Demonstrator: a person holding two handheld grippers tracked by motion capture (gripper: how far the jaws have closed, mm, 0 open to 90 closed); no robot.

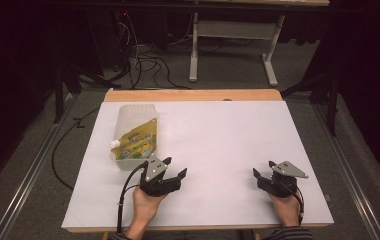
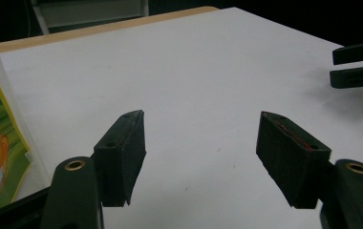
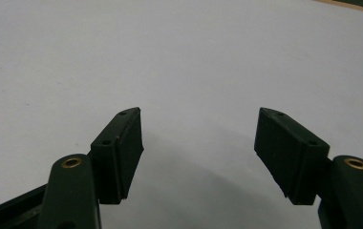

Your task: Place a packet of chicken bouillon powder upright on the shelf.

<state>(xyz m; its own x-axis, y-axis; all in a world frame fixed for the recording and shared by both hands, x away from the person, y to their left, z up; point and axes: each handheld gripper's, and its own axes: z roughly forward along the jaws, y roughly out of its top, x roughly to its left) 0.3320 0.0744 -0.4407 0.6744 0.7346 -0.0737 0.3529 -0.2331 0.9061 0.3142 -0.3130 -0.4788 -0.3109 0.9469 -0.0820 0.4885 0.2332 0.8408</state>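
Your left gripper (image 1: 174, 169) sits just beside the near end of the clear plastic tub (image 1: 134, 135), jaws spread wide with nothing between them. The green-and-yellow spouted pouch (image 1: 137, 142) lies inside that tub, at the table's (image 1: 218, 135) left side. Your right gripper (image 1: 264, 170) rests well apart, also open and empty. Judged stage: approach, no contact yet. Next move calls for turning the left jaws toward the pouch and closing on it.

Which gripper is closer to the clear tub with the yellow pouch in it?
Left. The left gripper sits just beside the tub's near corner; the right gripper rests far across the table.
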